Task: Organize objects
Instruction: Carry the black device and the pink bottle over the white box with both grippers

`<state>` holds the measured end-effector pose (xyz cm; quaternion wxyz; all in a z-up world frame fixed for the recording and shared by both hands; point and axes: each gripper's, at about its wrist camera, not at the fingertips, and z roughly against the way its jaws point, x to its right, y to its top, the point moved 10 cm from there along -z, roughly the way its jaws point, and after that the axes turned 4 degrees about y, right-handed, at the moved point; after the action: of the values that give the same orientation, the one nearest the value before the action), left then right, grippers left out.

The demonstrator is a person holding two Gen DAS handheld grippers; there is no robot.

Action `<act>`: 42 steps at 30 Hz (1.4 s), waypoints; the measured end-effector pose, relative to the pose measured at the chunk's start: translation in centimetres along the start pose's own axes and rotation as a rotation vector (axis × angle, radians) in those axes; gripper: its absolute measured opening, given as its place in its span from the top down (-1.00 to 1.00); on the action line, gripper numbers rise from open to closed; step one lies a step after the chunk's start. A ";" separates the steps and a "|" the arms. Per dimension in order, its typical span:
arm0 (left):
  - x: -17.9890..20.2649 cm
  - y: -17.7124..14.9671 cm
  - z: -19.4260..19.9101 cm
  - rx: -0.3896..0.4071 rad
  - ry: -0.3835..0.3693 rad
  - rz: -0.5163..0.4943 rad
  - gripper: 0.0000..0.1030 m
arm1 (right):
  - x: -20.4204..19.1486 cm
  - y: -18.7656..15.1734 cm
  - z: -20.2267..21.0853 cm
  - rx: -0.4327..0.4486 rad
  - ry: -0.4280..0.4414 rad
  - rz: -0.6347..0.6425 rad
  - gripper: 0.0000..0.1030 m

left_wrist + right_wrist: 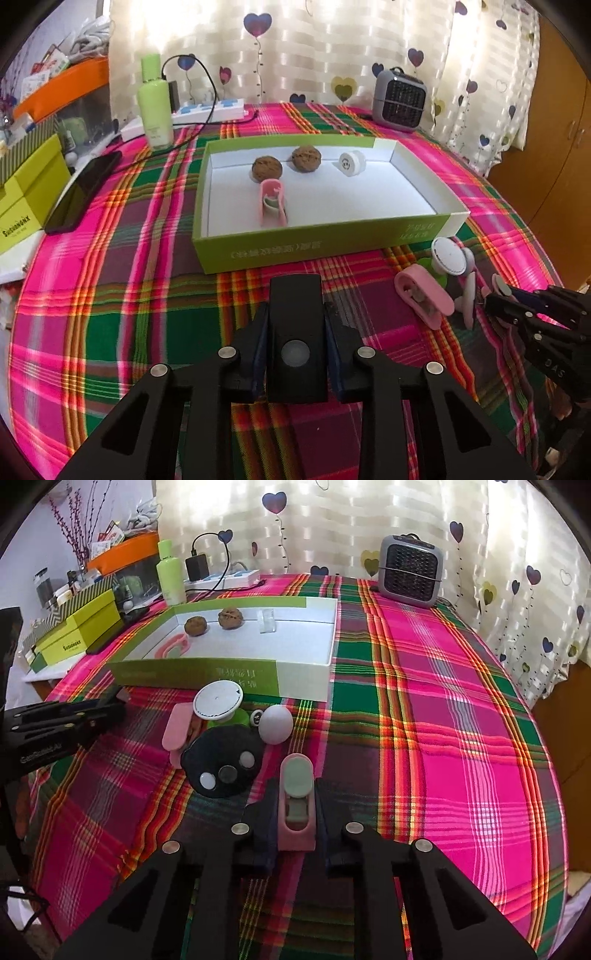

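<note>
Right half of box (413,192) interior bare — walnuts (267,168), spool, pink clip crowd left. Cloth right of box clear; small-item cluster (225,734) blocks front-right corner.

Backlit curtain (295,55) glowing — soft daylight, fisheye bending, dark vignetted corners, mild blur

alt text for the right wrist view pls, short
The right tongs are shut on a pink clip just above a plaid tablecloth. Ahead lie a black disc, a white ball and another pink clip, before a green-sided box holding two walnuts.
</note>
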<state>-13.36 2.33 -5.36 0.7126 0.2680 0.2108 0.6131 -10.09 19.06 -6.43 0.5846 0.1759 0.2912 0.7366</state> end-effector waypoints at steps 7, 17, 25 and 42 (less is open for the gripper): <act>0.8 0.8 0.6 0.017 -0.015 -0.010 0.51 | -0.5 0.3 0.3 0.017 0.025 0.003 0.65; 1.8 1.1 1.0 0.018 -0.032 -0.021 0.51 | -0.8 1.0 0.7 0.030 0.030 0.008 0.65; 2.1 2.2 1.4 0.026 -0.040 -0.018 0.51 | -0.8 2.2 1.3 0.049 0.046 0.003 0.65; 2.8 4.1 2.0 0.053 -0.048 -0.024 0.51 | -0.7 4.5 2.0 0.084 0.046 0.023 0.65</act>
<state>-14.75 5.28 -1.12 0.7174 0.2989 0.2131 0.5921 -12.09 18.14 -1.96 0.5612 0.1867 0.3329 0.7344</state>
